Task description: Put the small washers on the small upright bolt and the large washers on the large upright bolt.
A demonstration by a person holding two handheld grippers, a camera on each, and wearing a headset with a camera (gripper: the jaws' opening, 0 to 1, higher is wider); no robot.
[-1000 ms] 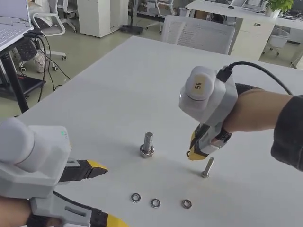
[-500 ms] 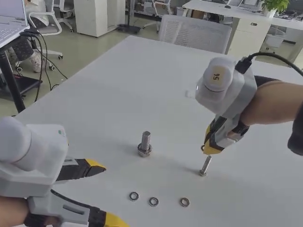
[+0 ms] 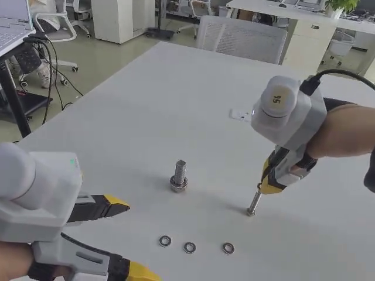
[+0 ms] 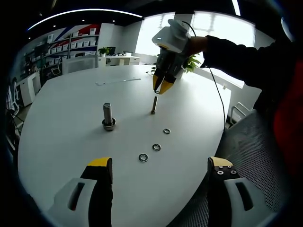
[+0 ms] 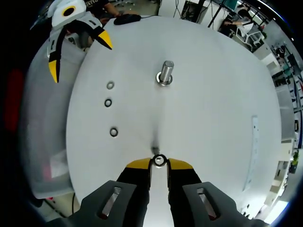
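The large upright bolt [image 3: 180, 174] [image 4: 108, 116] [image 5: 165, 72] stands mid-table with a washer around its base. The thin small bolt [image 3: 254, 202] [image 4: 154, 105] stands to its right. My right gripper [image 3: 269, 188] [image 4: 161, 89] [image 5: 159, 164] hangs right over the small bolt's top, shut on a small washer [image 5: 159, 161] held flat between its yellow tips. Three loose washers [image 3: 189, 247] [image 4: 156, 147] [image 5: 108, 102] lie in a row near the table's front. My left gripper [image 3: 130, 239] [image 4: 161, 163] waits open at the near left, holding nothing.
The white table [image 3: 146, 105] is bare around the bolts and reaches far back. A mesh office chair [image 3: 240, 38] stands at its far edge. A strip of tape or a label [image 3: 240, 115] lies behind my right gripper.
My right gripper has moved right and come down onto the top of the small bolt. The left gripper, bolts and loose washers have stayed put.
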